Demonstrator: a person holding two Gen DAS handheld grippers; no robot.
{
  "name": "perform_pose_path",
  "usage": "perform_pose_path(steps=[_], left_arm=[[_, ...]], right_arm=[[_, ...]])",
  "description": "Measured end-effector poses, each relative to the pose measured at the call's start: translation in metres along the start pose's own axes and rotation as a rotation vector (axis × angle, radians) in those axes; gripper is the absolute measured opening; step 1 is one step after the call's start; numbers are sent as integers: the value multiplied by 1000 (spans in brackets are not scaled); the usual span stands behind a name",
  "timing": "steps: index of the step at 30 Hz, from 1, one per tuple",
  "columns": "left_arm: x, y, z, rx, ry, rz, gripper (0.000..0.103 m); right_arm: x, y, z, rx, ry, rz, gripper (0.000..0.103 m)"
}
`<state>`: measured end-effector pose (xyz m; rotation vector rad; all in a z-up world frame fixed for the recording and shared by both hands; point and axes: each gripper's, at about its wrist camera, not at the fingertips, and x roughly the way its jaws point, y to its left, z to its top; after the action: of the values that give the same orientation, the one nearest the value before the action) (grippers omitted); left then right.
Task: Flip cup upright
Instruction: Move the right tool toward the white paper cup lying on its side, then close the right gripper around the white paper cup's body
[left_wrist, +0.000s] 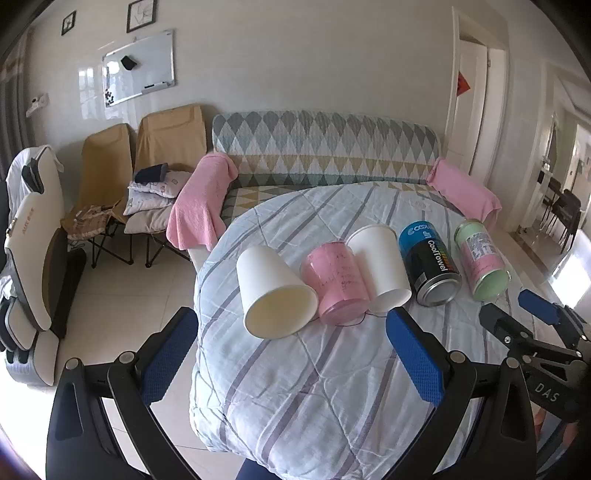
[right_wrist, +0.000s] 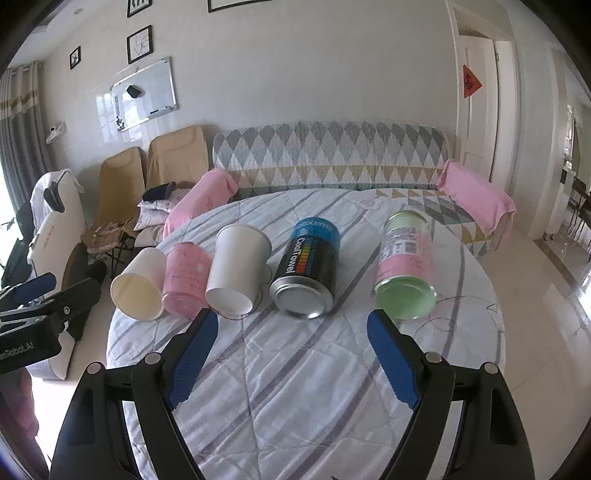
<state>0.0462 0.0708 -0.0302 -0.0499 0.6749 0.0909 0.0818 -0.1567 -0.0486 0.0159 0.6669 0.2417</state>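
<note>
Several containers lie on their sides in a row on the striped quilted table (left_wrist: 295, 387). From the left: a white paper cup (left_wrist: 271, 291) (right_wrist: 138, 282) with its mouth towards me, a pink can (left_wrist: 338, 282) (right_wrist: 184, 278), a second white paper cup (left_wrist: 380, 267) (right_wrist: 238, 267) with its base towards me, a blue and black can (left_wrist: 430, 267) (right_wrist: 308, 267), and a green and pink can (left_wrist: 482, 264) (right_wrist: 406, 267). My left gripper (left_wrist: 291, 325) is open and empty, just short of the left cup. My right gripper (right_wrist: 291, 325) is open and empty, short of the blue can.
The table (right_wrist: 295, 406) edge drops to a tiled floor (left_wrist: 140, 295) on the left. A patterned sofa (left_wrist: 325, 147) with pink towels stands behind the table. Folding chairs (left_wrist: 147, 158) with folded bedding and a massage chair (left_wrist: 33, 240) stand at left.
</note>
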Motion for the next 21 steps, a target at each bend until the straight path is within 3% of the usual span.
perform_pose_path(steps=[21], left_arm=[[21, 54, 3, -48, 52, 48, 103]], right_arm=[[59, 61, -3, -12, 68, 148, 84]])
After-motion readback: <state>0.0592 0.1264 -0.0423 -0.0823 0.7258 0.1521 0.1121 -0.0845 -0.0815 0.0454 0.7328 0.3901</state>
